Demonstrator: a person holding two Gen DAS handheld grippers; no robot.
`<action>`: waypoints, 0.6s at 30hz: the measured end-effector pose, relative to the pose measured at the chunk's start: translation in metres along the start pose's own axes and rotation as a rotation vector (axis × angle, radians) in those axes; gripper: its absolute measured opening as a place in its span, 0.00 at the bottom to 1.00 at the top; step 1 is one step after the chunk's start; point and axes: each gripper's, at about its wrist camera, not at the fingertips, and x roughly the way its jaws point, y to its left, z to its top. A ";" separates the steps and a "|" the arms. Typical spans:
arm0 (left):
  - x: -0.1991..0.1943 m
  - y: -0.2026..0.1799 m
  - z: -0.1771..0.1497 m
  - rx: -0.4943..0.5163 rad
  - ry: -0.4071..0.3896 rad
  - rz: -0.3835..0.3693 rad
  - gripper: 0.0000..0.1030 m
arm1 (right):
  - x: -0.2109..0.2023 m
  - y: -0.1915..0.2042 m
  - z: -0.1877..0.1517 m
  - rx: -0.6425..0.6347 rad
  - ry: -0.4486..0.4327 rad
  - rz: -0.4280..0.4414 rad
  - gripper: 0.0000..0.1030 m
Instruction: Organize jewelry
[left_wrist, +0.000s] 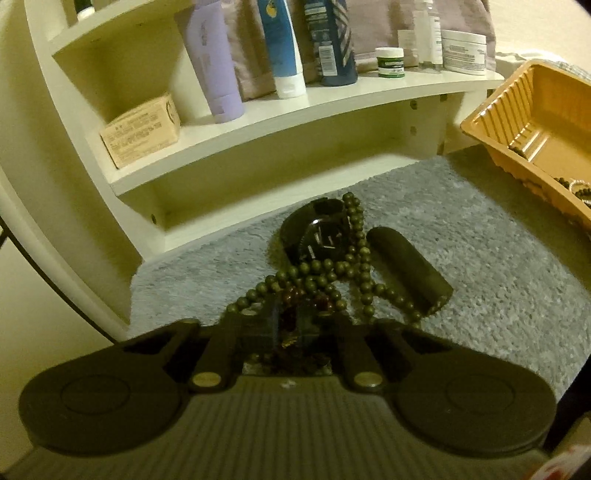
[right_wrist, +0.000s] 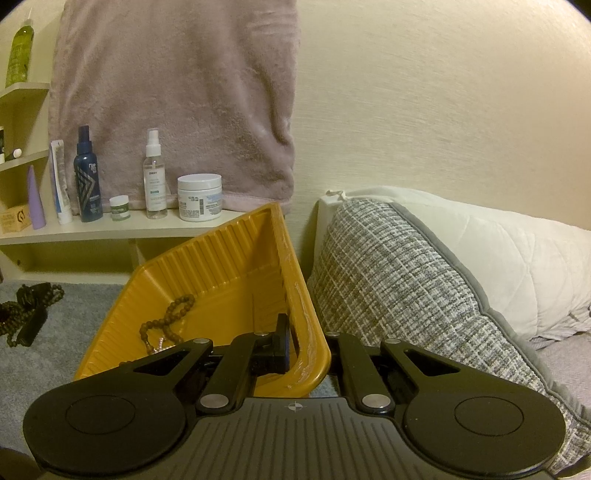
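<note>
Item 1, green bead necklace (left_wrist: 343, 273): one long strand, heaped in loops on the grey carpet (left_wrist: 480, 280) just ahead of the left gripper (left_wrist: 286, 325). It is judged light, limp and liable to trail or snag; a bunched section of several loops is judged the best hold, not a single run of beads. A darker red-brown cluster of beads (left_wrist: 295, 295) is tangled in at the near end; whether it is a separate strand cannot be told.

Item 2, black wristwatch (left_wrist: 317, 230): one, lying under and against the necklace loops. The case is judged stiff and heavier, the strap flexible; the strap is judged the safer hold, the glass face being smooth.

Item 3, dark cylindrical case (left_wrist: 410, 271): one, touching the strand on its right side; rigid and likely to roll.

Item 4, orange plastic tray (right_wrist: 229, 258): one, ribbed and thin-walled, judged light and somewhat flexible. One brown bead bracelet (right_wrist: 177, 314) is seen inside, with a pale beaded piece (right_wrist: 160, 343) partly hidden beside it.

Left gripper: fingers are closed almost together upon the near end of the bead heap, beads pinched between them.

Right gripper (right_wrist: 308, 345): fingers are set astride the tray's near corner rim, one inside and one outside, clamped on the wall
</note>
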 end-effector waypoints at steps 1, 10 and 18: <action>-0.004 0.000 0.000 0.004 -0.006 0.001 0.04 | 0.000 0.000 0.000 0.000 0.000 0.001 0.06; -0.055 0.017 0.026 0.013 -0.098 -0.017 0.04 | 0.000 0.001 0.001 -0.003 -0.003 0.003 0.06; -0.104 0.030 0.065 0.026 -0.196 -0.040 0.04 | -0.002 0.002 0.002 0.001 -0.010 0.007 0.06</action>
